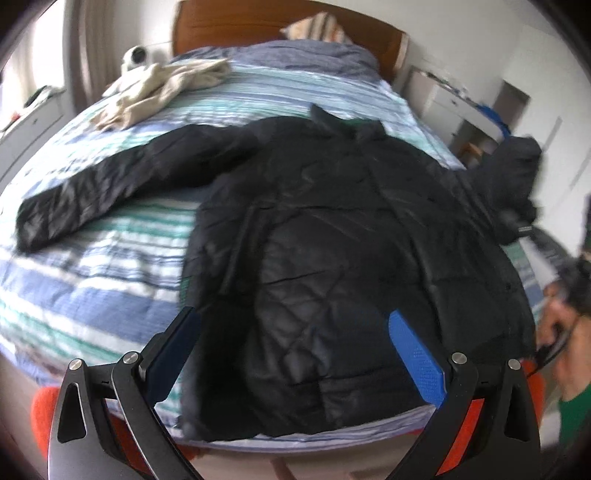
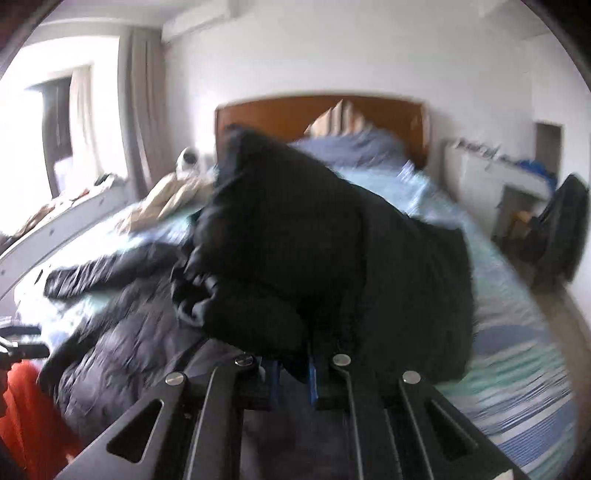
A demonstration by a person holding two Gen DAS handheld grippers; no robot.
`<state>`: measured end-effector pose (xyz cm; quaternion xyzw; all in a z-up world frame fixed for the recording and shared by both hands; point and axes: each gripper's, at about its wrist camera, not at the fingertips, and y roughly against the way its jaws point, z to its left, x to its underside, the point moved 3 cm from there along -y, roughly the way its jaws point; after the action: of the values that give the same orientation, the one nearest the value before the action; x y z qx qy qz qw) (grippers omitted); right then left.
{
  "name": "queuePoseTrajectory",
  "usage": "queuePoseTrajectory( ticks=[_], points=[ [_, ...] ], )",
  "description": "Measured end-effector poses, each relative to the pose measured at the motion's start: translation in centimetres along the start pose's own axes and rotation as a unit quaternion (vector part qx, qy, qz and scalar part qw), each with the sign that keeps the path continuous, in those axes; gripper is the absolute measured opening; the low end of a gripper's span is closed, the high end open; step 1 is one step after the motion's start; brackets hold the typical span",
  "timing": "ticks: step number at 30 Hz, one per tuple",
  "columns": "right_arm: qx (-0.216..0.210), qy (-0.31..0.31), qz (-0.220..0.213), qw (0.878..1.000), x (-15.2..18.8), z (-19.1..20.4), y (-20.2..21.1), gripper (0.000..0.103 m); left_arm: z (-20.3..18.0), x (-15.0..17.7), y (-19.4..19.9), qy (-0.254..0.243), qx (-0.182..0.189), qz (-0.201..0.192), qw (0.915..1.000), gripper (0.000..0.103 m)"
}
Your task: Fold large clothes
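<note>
Left to right: beige garment (image 1: 162, 88) crumpled at the far left of the bed (image 1: 92, 288), near the wooden headboard (image 1: 258, 26). Black quilted jacket (image 1: 332, 229) lies spread flat on the striped bedcover, collar toward the headboard, hem at the near edge; its left sleeve (image 1: 110, 184) stretches out flat across the stripes toward the left edge. Left tool (image 1: 295, 354) hovers over the jacket's hem area, fingers wide apart, blue pads (image 1: 415, 354) showing, nothing between them – not touching the fabric as far as I can tell. Right sleeve (image 2: 295, 229) is lifted off the bed, bunched and hanging in the air – right tool (image 2: 293, 369) is clamped together on its dark fabric, which bulges up just ahead of the fingers. Right wrist view is heavily blurred, so the exact grip point on the sleeve isn't readable. A person's head and green top sit at the far right edge of the left wrist view.
</note>
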<state>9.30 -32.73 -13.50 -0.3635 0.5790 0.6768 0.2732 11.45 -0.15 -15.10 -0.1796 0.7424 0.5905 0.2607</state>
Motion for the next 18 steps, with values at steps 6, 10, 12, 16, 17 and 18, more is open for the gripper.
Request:
queuePoseTrajectory(
  ticks=[6,10,12,16,17,18],
  points=[
    [-0.017,0.020,0.088,0.996,4.7,4.9,-3.6,0.019,-1.9,-0.1,-2.3,-0.015,0.040,0.036,0.9985,0.101],
    [-0.030,0.038,0.076,0.996,5.8,5.6,-1.9,0.027,-2.4,-0.8,-3.0,0.015,0.081,0.043,0.9956,0.101],
    [-0.037,0.047,0.074,0.995,6.4,5.5,-1.4,0.035,-3.1,-1.6,-3.2,0.034,0.108,0.040,0.9927,0.101],
    [-0.046,0.082,0.065,0.993,6.9,6.9,-0.8,0.103,-5.3,-2.9,-3.9,0.034,0.159,0.040,0.9858,0.101],
    [-0.041,0.092,0.060,0.993,7.0,7.2,-0.6,0.103,-6.0,-3.1,-4.4,0.025,0.166,0.042,0.9850,0.101],
    [-0.037,0.097,0.057,0.993,7.1,7.5,-0.4,0.103,-6.4,-3.3,-4.9,0.022,0.166,0.047,0.9848,0.101]
  ],
)
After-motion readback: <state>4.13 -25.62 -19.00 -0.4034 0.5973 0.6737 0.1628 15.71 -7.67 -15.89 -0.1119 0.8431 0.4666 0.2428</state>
